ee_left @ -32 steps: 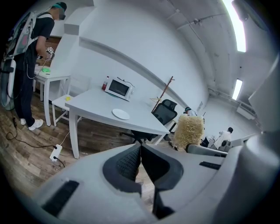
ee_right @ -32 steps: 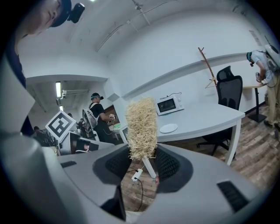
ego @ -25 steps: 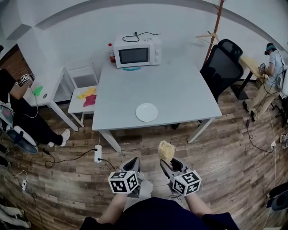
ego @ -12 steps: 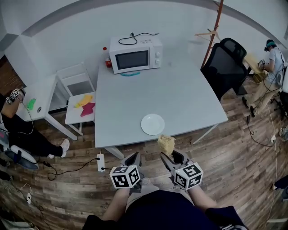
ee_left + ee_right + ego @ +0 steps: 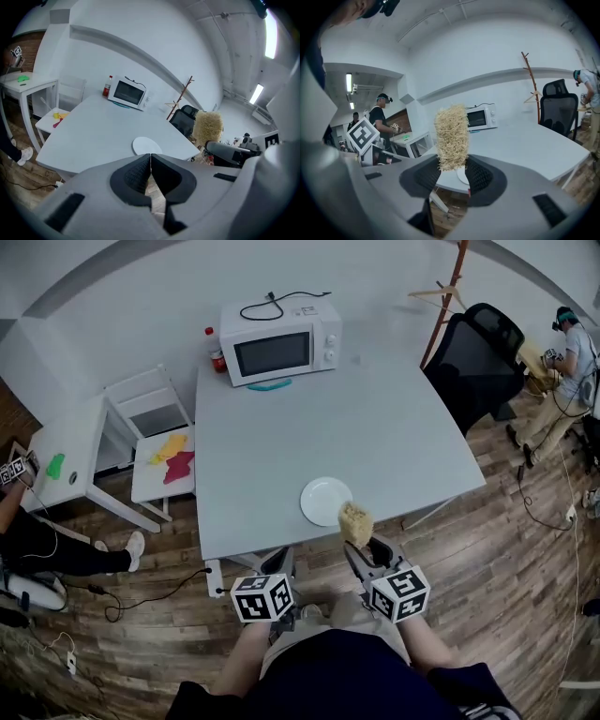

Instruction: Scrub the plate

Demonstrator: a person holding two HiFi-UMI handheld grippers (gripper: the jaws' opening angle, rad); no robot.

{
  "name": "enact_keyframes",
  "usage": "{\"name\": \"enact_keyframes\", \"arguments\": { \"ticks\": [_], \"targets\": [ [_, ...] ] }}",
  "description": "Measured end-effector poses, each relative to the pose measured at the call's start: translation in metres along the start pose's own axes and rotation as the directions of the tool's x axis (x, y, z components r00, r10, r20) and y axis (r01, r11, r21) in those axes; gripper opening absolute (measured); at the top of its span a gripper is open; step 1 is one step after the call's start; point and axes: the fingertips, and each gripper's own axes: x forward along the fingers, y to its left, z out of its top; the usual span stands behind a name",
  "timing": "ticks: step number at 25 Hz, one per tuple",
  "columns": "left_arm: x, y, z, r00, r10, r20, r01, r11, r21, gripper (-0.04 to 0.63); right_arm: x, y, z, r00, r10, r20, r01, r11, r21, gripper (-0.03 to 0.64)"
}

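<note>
Steadily, both tools have closed in on the table (image 5: 309, 427). A second ago its near edge lay well ahead of them, and now it sits just beyond their tips. On the left, the left gripper (image 5: 150, 161) is empty, with its jaws pressed together and nothing between them, and it points at the table from just short of the edge. Ahead of it and slightly to its right, the plate (image 5: 325, 500) lies flat and bare near that edge. On the right, the right gripper (image 5: 453, 169) clamps the lower end of a straw-coloured fibre scrubber (image 5: 452, 133), which stands upright out of the jaws. In the head view the scrubber's top now overlaps the plate's rim, where before it hung well short. The approach looks nearly finished, but scrubbing has not begun. The scrubber must first come down onto the plate, and the free left gripper may have to steady it.
</note>
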Motion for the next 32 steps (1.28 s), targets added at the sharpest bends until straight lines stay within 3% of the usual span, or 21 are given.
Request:
{"name": "enact_keyframes", "arguments": {
  "ticks": [5,12,26,27,29,32],
  "targets": [
    [0.028,0.006,0.005,1.0,0.005,-0.017,-0.004,1.0,0.011,0.018,0.01,-0.022,-0.003,0.999,-0.02,-0.027,0.02,1.0,-0.02,0.162],
    [0.071,0.012,0.009,0.999,0.021,-0.024,-0.021,1.0,0.001,0.018,0.045,-0.058,-0.017,0.993,0.024,-0.116,-0.032,0.997,-0.065,0.161],
    [0.152,0.043,0.003,0.989,0.031,-0.144,-0.046,0.994,-0.097,0.021,0.121,-0.1,-0.048,0.936,0.077,-0.343,-0.136,0.979,-0.151,0.161],
    [0.157,0.046,0.002,0.987,0.034,-0.157,-0.051,0.994,-0.102,0.028,0.125,-0.101,-0.047,0.933,0.076,-0.352,-0.138,0.978,-0.154,0.161],
    [0.166,0.051,-0.001,0.982,0.031,-0.185,-0.053,0.992,-0.111,0.122,0.131,-0.103,-0.049,0.925,0.079,-0.373,-0.145,0.978,-0.153,0.161],
    [0.177,0.058,-0.005,0.975,0.041,-0.216,-0.065,0.992,-0.108,0.127,0.139,-0.106,-0.054,0.906,0.081,-0.415,-0.158,0.975,-0.155,0.161]
  ]
}}
